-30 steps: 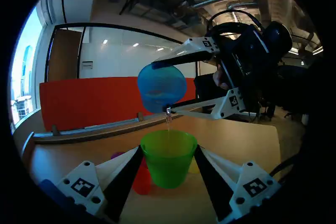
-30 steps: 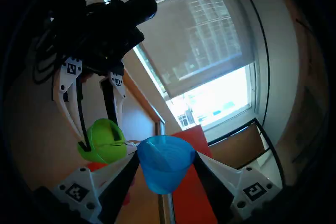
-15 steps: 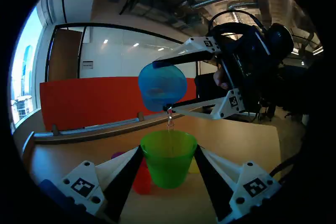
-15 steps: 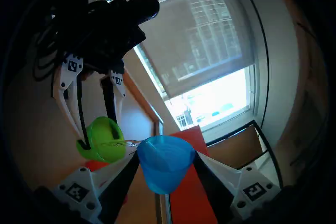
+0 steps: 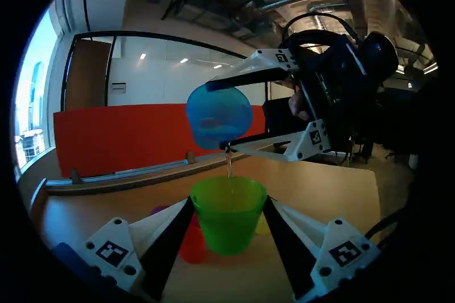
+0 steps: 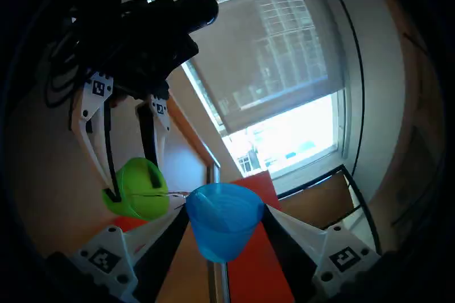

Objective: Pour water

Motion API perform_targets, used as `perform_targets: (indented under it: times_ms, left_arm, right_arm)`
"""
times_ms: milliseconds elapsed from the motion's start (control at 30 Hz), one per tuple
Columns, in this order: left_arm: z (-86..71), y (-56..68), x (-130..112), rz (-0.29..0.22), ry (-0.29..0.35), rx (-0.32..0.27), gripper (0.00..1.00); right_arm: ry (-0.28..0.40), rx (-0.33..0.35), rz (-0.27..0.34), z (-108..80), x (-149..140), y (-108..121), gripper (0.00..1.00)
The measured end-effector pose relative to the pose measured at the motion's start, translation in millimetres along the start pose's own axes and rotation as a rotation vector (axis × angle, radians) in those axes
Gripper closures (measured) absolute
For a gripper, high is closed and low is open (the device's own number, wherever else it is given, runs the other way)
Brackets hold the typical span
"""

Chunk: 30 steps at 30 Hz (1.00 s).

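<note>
upper cup [image 5: 219, 115] tilted directly above lower cup [image 5: 228, 212], thin stream [image 5: 228, 164] between them. small cups [image 5: 192, 243], possibly three, on table [image 5: 330, 183] behind lower cup.

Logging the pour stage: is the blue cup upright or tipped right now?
Tipped. The right claw holds the blue cup tilted over, and a thin stream falls from its rim into the green cup.

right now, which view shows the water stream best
The left gripper view: the water stream is seen side-on, whole, falling from the tilted blue cup at its lip into the green cup below. The right gripper view shows the water stream as a faint thread between the two rims, easy to miss.
</note>
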State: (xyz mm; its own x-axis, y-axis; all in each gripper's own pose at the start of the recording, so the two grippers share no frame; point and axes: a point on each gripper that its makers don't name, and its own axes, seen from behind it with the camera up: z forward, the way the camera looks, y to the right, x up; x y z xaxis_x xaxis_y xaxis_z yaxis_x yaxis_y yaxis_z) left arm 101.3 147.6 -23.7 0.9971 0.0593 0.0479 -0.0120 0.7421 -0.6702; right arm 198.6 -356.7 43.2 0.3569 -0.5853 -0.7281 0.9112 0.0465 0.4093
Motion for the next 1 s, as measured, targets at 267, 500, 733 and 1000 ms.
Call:
perform_targets:
  times_ms: [267, 500, 733, 1000]
  left_arm:
    - [0.1, 0.0, 0.6, 0.0, 0.0, 0.0, 0.13]
    - [-0.2, 0.4, 1.9, 0.001, 0.001, 0.0, 0.13]
    - [-0.8, 0.2, 2.3, 0.002, 0.002, 0.0, 0.13]
    - [-2.0, 0.5, 2.5, 0.004, 0.001, 0.002, 0.13]
  right_arm:
    - [0.002, 0.0, -0.005, 0.7, -0.1, 0.2, 0.07]
    - [0.004, -0.003, -0.016, 0.7, 0.3, 2.0, 0.07]
    - [0.006, -0.003, -0.027, 1.4, 2.0, 1.9, 0.08]
    - [0.008, -0.005, -0.033, 1.2, 4.5, 1.0, 0.07]
